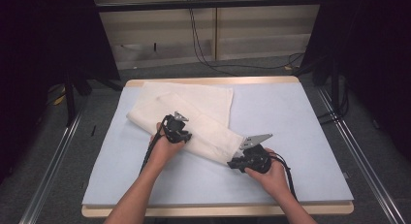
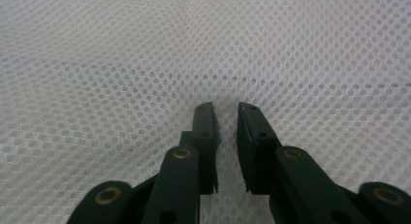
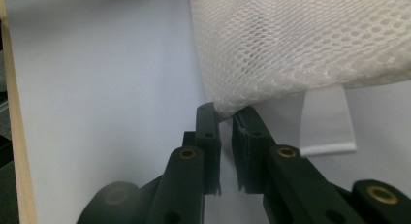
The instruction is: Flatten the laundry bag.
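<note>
The high view looks forward and down from above the person's side, taking in the whole worktop from well back. The left gripper view rides on the left claw and faces straight into the white mesh cloth, very close. The right gripper view looks along the right claw at the cloth's corner. All three views share this cloth.

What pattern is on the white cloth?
The mesh cloth has tiny honeycomb holes all over, clearest in the left gripper view.
</note>
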Demonstrator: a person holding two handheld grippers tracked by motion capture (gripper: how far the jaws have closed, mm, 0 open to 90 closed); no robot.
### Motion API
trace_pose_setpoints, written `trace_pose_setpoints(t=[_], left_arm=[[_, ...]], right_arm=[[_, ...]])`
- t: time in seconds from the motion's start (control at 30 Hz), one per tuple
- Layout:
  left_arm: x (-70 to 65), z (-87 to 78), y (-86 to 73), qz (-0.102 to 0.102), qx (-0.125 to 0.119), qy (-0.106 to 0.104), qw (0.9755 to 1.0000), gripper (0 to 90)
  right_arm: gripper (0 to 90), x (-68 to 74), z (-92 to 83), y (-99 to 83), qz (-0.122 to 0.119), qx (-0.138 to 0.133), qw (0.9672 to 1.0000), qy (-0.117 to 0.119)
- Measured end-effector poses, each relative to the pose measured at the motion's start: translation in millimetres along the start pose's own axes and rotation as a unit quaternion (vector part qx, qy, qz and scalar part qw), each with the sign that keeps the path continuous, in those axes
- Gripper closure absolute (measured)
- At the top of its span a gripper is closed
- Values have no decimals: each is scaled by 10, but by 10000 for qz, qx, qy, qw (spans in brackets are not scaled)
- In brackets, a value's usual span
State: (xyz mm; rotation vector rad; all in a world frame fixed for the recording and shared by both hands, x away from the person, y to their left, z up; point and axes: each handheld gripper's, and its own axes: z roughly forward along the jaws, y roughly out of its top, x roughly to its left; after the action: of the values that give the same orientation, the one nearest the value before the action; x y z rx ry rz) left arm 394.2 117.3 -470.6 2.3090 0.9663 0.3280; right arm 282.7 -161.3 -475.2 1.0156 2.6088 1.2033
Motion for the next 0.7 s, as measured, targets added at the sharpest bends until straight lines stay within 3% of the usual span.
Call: trace_pose_setpoints(t=[0.03,0.07,0.1,0.2,0.3,0.37,0.4,0.43,0.47,0.5,0.53,0.57,0.63,0.7], left_arm=[[10,9,4,57,-33,-2,10000,837],[6,9,9,34,-21,13,10000,837],[6,15,12,-13,-56,-47,10000,895],[26,8,9,-164,-95,-99,9998,900],[27,-4,8,-126,-90,-77,9999,900],[39,-21,12,-206,-112,-87,9997,900],[48,-42,14,-348,-118,-123,9992,900],[64,-64,15,-333,-137,-161,9992,900],[55,-70,13,-442,-256,-182,9985,900],[66,-105,18,-369,-230,-165,9989,900],[59,-120,18,-460,-335,-185,9982,900],[75,-157,20,-349,-251,-192,9989,900],[64,-188,9,-533,-417,-218,9975,900],[73,-249,-8,-498,-467,-253,9973,900]], right_arm=[[812,4,3,1,-5,27,10000,2],[812,4,3,1,-5,27,10000,2],[812,5,6,0,4,21,10000,9],[811,3,9,-1,13,16,10000,30],[811,5,15,-1,15,18,10000,7],[811,3,16,-2,19,24,10000,6],[811,3,13,-3,24,21,10000,8],[810,4,11,-3,18,25,10000,21],[810,4,10,-2,11,26,10000,30],[810,4,10,-2,11,27,10000,29],[810,4,11,-2,17,31,10000,18],[810,2,13,-3,21,33,10000,24],[809,0,17,-4,22,24,10000,42],[807,5,18,-4,21,25,10000,17]])
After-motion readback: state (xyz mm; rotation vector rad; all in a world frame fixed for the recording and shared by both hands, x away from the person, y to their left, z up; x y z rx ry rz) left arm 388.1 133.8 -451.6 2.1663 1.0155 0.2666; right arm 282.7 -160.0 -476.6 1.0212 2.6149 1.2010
